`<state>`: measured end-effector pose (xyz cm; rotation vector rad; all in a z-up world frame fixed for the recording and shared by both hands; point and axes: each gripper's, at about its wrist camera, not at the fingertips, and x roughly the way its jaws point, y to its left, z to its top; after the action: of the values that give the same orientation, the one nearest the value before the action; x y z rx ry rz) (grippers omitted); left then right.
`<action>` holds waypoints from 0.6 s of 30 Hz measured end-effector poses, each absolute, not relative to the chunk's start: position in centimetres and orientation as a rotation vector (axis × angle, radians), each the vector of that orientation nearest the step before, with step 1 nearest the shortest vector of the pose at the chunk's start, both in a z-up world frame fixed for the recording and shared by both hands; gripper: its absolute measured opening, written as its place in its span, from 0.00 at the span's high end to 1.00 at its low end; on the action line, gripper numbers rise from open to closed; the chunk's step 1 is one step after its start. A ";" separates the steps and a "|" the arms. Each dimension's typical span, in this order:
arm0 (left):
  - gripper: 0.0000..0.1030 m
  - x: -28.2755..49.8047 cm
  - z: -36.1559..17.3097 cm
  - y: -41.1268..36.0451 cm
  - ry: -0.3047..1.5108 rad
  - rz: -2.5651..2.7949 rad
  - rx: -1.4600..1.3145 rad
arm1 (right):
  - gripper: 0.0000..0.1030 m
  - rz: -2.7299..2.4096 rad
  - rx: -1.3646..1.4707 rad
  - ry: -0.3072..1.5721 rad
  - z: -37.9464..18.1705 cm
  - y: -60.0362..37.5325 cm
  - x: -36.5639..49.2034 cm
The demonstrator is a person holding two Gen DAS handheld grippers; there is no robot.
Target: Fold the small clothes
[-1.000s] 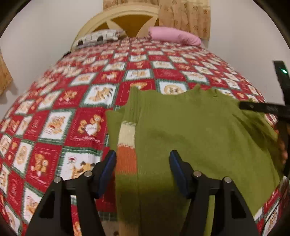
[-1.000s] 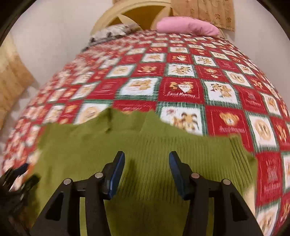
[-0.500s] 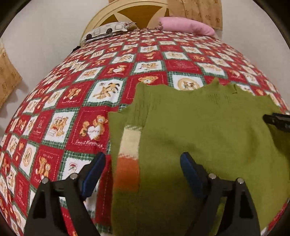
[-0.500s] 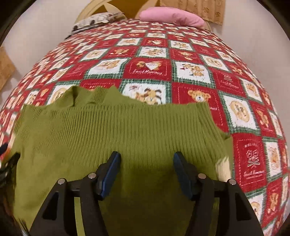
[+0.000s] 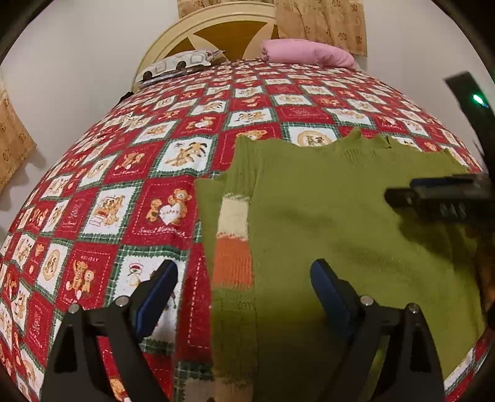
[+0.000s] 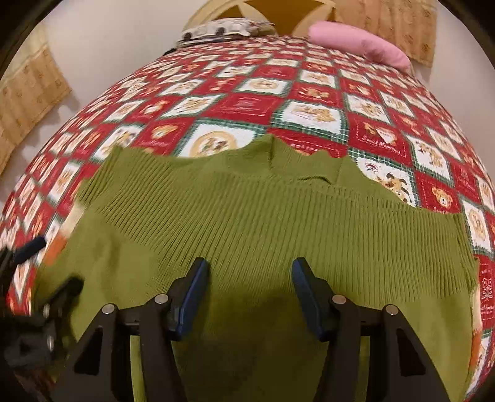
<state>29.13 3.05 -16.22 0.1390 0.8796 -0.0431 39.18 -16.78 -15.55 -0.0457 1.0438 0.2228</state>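
**Left tongs letting go of sweater, sleeve fold laid**

The green sweater (image 5: 324,216) lies flat on the bed, near its front edge, hem side toward the headboard. Its striped sleeve (image 5: 232,247) (cream, orange, green bands) is now laid along the sweater's left edge. A second ago the left tongs (image 5: 244,287) stood narrow over that sleeve; their jaws are now opening wide, straddling it with nothing pinched between them. Reads as a release: sleeve fold on that side looks placed.

The right tongs (image 6: 247,293) hover over the sweater's middle, jaws partly apart and barely wider than a second ago, no cloth between the pads. Their view has shifted across the sweater since then, and is blurred at the left edge. Likely heading for the next grab.

Materials: the sweater is a soft knit, with a ribbed band (image 6: 263,222) across the far end and a wavy, scalloped edge. It drapes and will slip if dragged. The quilt (image 5: 123,201) under it is a red, white and green check with bear prints, lightly stitched. A pink pillow (image 5: 306,55) and a patterned pillow (image 5: 176,65) sit by the rounded cream headboard (image 5: 216,21).
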 end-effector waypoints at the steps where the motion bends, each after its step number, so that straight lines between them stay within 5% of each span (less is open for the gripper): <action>1: 0.10 29.1 -16.3 3.1 0.877 -0.043 0.136 | 0.44 0.210 -0.047 1.044 -15.6 -16.8 39.7; 18: 0.01 29.5 -17.1 3.7 0.880 -0.049 0.076 | 0.34 0.157 -0.030 0.991 -16.3 -17.1 43.9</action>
<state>29.46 3.70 -17.12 0.0761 0.8800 -0.0487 43.93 -17.07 -16.28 -0.0304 0.9912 0.1568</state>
